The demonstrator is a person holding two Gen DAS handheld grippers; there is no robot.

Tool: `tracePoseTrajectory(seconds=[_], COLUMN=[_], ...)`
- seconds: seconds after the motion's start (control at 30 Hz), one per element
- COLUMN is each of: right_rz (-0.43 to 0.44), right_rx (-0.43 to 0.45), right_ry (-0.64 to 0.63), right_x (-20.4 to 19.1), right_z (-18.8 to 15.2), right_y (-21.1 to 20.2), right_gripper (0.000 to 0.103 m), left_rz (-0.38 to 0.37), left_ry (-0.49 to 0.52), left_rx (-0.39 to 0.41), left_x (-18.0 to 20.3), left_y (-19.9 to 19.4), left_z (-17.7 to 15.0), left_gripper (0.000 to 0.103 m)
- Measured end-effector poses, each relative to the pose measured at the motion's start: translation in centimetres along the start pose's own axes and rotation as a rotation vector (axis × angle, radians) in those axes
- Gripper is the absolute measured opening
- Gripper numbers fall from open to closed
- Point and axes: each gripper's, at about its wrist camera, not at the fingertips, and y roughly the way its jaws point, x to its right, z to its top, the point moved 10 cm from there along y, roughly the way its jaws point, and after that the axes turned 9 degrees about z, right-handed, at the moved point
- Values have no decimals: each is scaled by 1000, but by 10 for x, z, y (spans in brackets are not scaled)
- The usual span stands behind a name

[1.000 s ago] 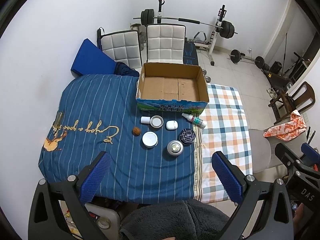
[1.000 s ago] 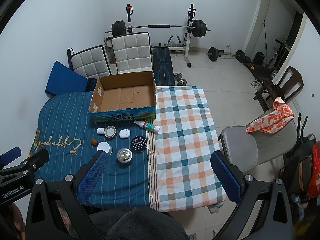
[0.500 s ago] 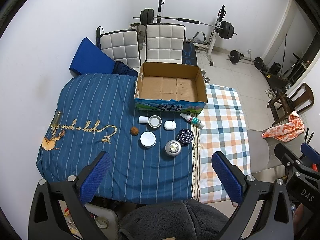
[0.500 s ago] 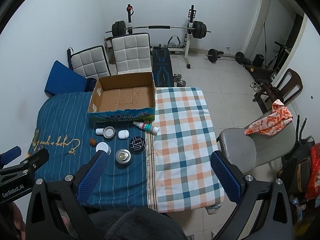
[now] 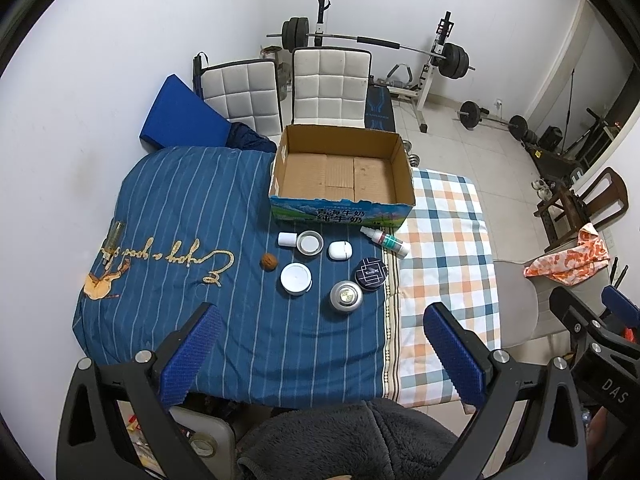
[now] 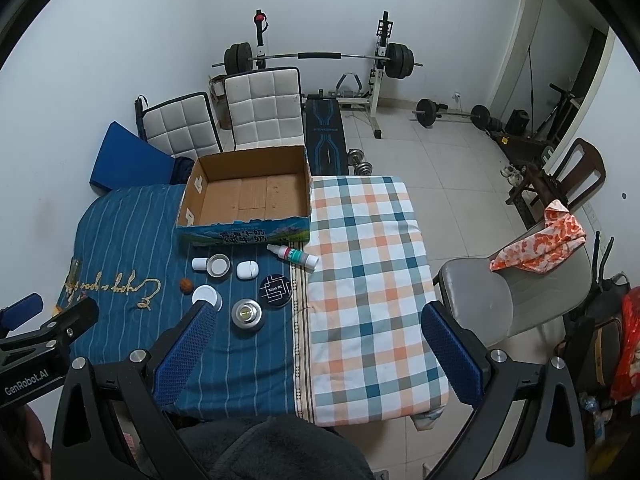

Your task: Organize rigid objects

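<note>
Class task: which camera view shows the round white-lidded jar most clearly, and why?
The left wrist view: the white-lidded jar sits fully exposed on the striped blue cloth. In the right wrist view, one finger covers its near edge.

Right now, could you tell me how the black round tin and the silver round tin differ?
The black tin is dark with a white printed label; the silver tin is shiny metal with a small yellowish centre. The black one lies nearer the cardboard box. Both are round, lie flat and sit side by side.
</note>
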Motion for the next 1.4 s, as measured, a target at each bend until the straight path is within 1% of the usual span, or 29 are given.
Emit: tracePoseTrajectory(seconds=[0.27, 0.47, 0.63, 0.7, 0.77, 0.87, 0.97, 1.03, 1.07, 1.1, 1.2, 1.27, 1.33, 1.37, 1.4], right_rz=[12, 26, 35, 38, 53, 102, 118, 129, 134, 137, 137, 145, 141, 138, 138], right_rx=[-5, -21, -43, -61, -88, -158, -242, -298, -317, -355, -443, -511, -555, -589, -611], right_ry=[2, 1, 9, 15, 32, 77, 103, 119, 123, 128, 128, 132, 136, 127, 132], right_x=[-2, -5, -5, -5, -4, -4, -7, -13, -16, -22, -39, -53, -63, -70, -75], right_z=[-1, -3, -6, -7, -10, -19, -35, -47, -53, -62, -86, -104, -120, -130, -136], right_y=[3, 12, 28, 42, 66, 111, 169, 215, 234, 262, 331, 372, 401, 420, 431], right_gripper=[103, 103, 103, 103, 103, 103, 103, 103, 103, 103, 103, 103, 102, 101, 99], left_rz=[0, -2, 0, 11, 29, 59, 89, 91, 109, 116, 168, 200, 198, 222, 228], left_ry=[1, -10, -21, -27, -40, -54, -50, -44, -37, -31, -8, 11, 19, 28, 28], left_rx=[0, -23, -44, -50, -60, -109, -193, -225, -249, -261, -300, -336, -353, -377, -393], left_x=[-1, -3, -4, -6, -10, -17, -22, -22, -24, -26, -35, -42, -46, -52, -55], left_y=[0, 7, 18, 27, 42, 79, 128, 153, 168, 185, 228, 254, 279, 295, 304], left_z=[0, -1, 0, 3, 5, 4, -5, -10, -13, -16, -23, -30, -33, -36, -38], left_gripper=[103, 103, 103, 103, 103, 103, 103, 103, 103, 103, 103, 103, 103, 103, 103])
